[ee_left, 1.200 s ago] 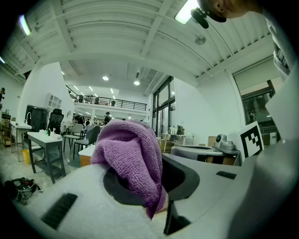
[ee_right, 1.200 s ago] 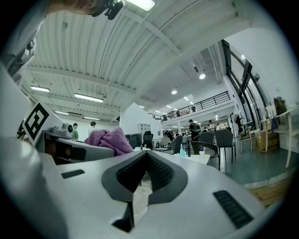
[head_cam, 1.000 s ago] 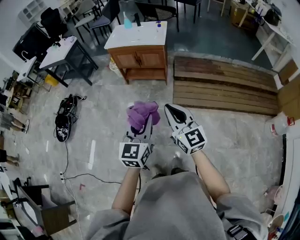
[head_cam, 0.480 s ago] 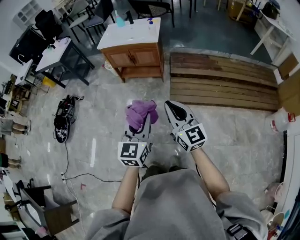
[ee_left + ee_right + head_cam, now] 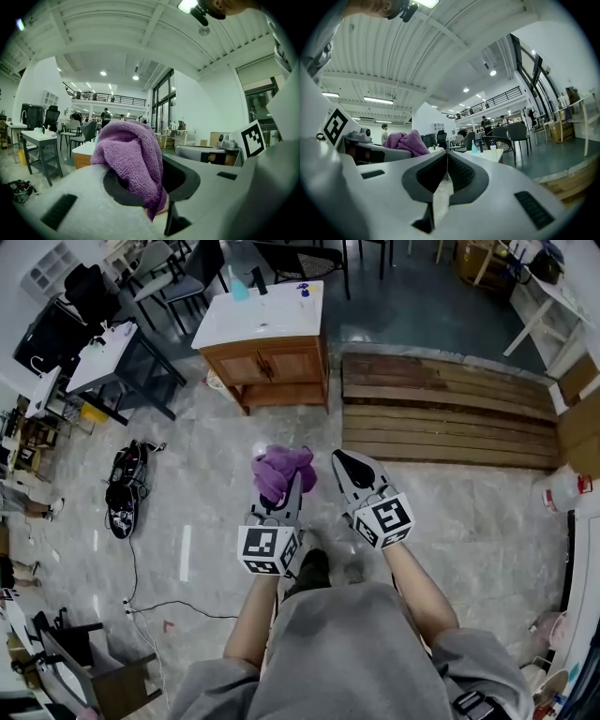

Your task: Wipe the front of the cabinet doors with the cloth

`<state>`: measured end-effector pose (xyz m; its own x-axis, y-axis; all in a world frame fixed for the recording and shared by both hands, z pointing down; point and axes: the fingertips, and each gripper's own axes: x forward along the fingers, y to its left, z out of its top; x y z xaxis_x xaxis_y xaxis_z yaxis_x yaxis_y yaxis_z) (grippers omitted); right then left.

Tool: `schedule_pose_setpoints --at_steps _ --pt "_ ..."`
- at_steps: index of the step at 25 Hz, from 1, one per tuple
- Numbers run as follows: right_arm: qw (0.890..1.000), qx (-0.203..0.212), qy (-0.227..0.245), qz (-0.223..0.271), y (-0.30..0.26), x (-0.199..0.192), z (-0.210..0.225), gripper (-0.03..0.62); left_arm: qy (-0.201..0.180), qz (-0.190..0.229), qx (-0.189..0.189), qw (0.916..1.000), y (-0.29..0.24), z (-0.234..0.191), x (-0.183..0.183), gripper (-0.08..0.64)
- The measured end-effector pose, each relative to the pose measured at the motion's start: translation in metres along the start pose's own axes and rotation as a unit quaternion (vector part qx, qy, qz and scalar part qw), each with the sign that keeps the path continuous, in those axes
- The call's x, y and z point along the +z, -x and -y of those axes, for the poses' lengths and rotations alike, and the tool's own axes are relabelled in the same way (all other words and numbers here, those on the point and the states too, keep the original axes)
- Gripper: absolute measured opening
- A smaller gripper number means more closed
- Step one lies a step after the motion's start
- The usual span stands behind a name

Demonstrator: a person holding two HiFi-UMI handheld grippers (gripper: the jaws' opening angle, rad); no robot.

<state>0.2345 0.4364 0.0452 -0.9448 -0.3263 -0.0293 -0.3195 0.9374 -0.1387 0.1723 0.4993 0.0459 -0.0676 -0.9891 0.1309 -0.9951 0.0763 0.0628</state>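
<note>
The grey floor (image 5: 187,456) fills most of the head view. A big wooden deck (image 5: 450,409) lies at 1 o'clock from the person. The brown cabinet (image 5: 272,360) stands at 11 o'clock, with a white worktop (image 5: 267,315) on it and its two doors (image 5: 281,362) shut. The left hand-held gripper (image 5: 287,495) is pinching the purple cloth (image 5: 281,470), which bunches up over its jaws. The right hand-held gripper (image 5: 345,463) is just beside it at 3 o'clock, with its jaws pressed together and empty. The cloth is well apart from the doors.
</note>
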Motion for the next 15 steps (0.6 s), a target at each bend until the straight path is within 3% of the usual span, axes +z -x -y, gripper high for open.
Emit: schedule_pose_setpoints --at_steps 15 --pt "0.999 -0.030 -0.018 -0.023 -0.130 -0.013 0.009 0.011 0.026 -0.014 -0.027 0.9992 -0.060 -0.123 0.002 0.077"
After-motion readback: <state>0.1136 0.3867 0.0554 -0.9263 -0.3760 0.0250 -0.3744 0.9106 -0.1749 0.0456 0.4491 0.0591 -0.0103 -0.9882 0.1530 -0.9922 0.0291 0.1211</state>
